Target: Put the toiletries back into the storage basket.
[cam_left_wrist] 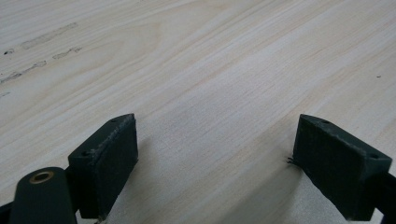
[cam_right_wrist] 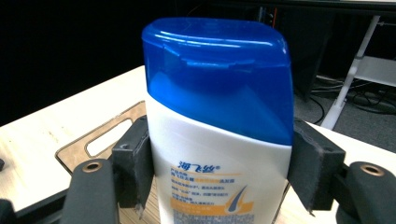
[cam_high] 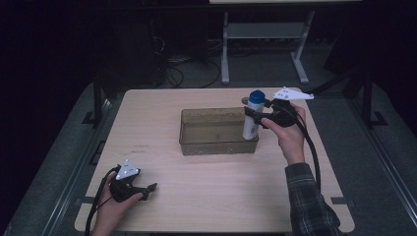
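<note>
Fig.: Right gripper [cam_high: 260, 117] is clamping a shampoo bottle [cam_high: 252, 118] upright, jaws pressing on both sides of the white body just below the cap; judging by this, the bottle is being held at the right end of the translucent brown bin [cam_high: 196, 144], base apparently inside or right at the rim, w/ upright hold prob. keeping it clear of the walls. Whether the base is touching the bin floor cannot be told. Left gripper [cam_high: 147, 189] is resting low on the surface [cam_high: 221, 196] near the front-left corner, well apart from the bin, jaws spread wide w/ nothing between them, seemingly idling. Bottle [cam_right_wrist: 219, 140]: white plastic body, glossy blue flip cap slanting across the shoulder, blue/orange label w/ Chinese script & a hair graphic.
</note>
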The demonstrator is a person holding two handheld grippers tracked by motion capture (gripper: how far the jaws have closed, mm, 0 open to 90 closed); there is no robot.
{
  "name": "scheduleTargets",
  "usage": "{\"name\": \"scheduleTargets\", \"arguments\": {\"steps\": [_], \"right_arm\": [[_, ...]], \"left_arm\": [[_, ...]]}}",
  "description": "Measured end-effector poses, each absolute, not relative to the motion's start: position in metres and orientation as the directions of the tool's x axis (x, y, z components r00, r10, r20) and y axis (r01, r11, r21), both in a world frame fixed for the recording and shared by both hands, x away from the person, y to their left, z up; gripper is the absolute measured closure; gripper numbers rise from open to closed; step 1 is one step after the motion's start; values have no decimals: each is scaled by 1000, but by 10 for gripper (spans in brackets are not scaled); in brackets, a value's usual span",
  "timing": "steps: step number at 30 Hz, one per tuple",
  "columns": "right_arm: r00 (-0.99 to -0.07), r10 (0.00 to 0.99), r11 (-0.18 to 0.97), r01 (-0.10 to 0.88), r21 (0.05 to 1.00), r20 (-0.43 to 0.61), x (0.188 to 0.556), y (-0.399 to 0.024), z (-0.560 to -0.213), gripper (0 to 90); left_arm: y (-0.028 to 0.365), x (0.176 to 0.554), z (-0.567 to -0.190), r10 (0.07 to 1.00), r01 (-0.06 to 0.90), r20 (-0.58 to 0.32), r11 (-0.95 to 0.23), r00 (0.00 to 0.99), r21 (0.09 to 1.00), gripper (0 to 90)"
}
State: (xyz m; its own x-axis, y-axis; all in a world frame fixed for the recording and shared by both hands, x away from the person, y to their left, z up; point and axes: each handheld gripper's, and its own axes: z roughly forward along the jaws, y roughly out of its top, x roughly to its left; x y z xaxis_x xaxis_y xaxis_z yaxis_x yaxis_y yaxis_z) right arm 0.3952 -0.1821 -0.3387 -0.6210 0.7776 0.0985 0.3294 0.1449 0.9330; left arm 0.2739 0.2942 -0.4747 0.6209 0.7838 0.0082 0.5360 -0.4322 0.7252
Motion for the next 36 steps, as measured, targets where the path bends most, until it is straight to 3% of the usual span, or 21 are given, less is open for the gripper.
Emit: {"name": "scheduleTargets", "arguments": {"steps": [36], "right_arm": [[-618,781,215,398,892,87,401,-173,-359,328]], "left_arm": [[294,274,-475,782,536,7,-434,623,724,127]]}}
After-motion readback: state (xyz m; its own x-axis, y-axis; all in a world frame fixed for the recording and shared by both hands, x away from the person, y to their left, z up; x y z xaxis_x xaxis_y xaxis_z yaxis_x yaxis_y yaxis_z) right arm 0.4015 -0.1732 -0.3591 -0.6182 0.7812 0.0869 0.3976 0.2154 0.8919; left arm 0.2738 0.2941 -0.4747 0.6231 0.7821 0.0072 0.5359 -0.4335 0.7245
